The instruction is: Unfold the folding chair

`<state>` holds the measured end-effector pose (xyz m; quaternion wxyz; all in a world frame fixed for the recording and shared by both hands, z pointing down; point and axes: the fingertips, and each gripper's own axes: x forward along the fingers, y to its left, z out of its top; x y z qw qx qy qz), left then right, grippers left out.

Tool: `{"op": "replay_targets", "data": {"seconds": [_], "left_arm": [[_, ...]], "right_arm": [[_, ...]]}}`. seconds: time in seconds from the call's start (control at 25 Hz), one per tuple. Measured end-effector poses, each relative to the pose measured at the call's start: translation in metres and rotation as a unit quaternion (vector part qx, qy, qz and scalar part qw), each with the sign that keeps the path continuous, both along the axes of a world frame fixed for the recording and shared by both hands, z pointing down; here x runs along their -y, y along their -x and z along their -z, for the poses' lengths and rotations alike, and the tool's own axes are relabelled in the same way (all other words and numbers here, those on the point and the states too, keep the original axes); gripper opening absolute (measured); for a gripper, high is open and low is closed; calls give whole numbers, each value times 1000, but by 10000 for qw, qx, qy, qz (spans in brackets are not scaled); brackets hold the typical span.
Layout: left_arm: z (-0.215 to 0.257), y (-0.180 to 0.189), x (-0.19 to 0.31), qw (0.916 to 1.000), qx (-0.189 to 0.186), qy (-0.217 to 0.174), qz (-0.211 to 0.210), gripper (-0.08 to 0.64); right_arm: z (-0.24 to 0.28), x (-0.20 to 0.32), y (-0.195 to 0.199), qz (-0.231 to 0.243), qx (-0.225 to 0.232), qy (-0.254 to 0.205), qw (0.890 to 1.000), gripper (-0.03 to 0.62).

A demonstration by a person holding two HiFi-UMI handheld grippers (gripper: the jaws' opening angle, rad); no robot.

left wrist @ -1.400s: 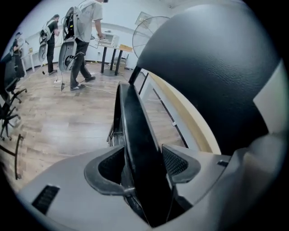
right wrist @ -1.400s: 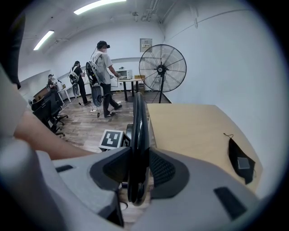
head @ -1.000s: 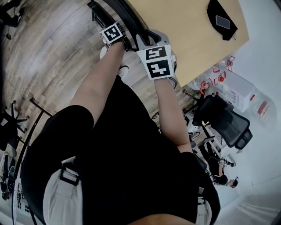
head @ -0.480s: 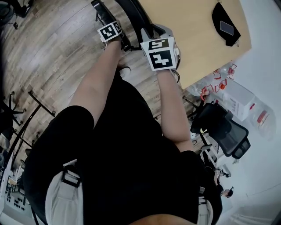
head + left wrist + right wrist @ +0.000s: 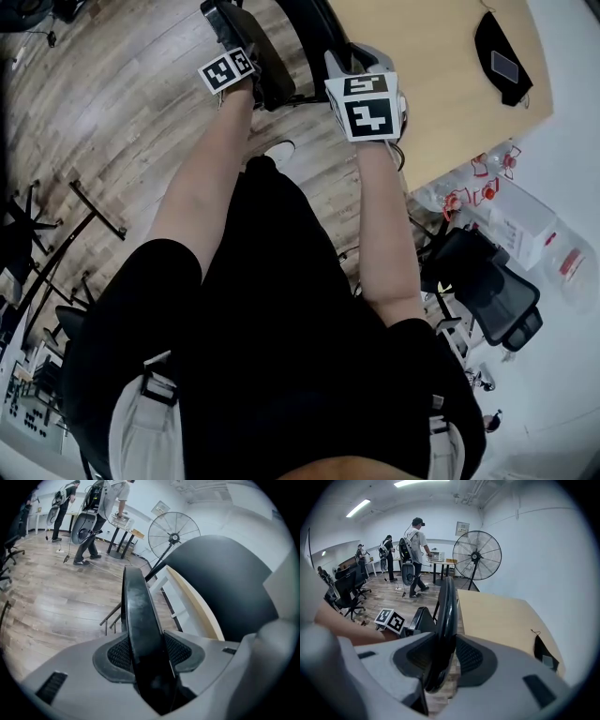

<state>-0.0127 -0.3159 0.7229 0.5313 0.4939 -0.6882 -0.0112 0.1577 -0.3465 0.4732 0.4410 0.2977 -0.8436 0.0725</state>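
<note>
The black folding chair [image 5: 272, 75] stands beside the table, partly opened. My left gripper [image 5: 145, 654] has the curved black seat edge [image 5: 138, 620] between its pads, and its jaws are closing on it. In the head view the left gripper [image 5: 240, 49] is at the top, left of the right one. My right gripper [image 5: 440, 660] is shut on the thin black backrest edge [image 5: 447, 616], and it shows in the head view too, the right gripper [image 5: 345, 64] next to the table's corner. The chair's legs are mostly hidden.
A light wooden table [image 5: 441, 84] lies right of the chair, with a black pouch and phone [image 5: 503, 58] on it. A black office chair [image 5: 487, 281] stands lower right. A large standing fan [image 5: 477, 555] and several people [image 5: 417, 545] are farther off on the wooden floor [image 5: 112, 122].
My left gripper has pulled the seat edge to the left, away from the backrest, so the gap between seat and backrest has widened. The right gripper has kept its hold.
</note>
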Motion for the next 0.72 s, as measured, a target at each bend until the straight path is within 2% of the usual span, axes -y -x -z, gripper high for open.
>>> {"op": "replay_targets", "data": {"seconds": [0.16,0.72], "left_arm": [[-3,20,-23,9995,-246,-167,-55,190],[-32,82,-106,9943,-970,-363,-245,193]], "right_arm": [[2,-15,14,-25,-79,-43,10000,132],[-9,-69,57,-51,-654,-275,9975,137]]}}
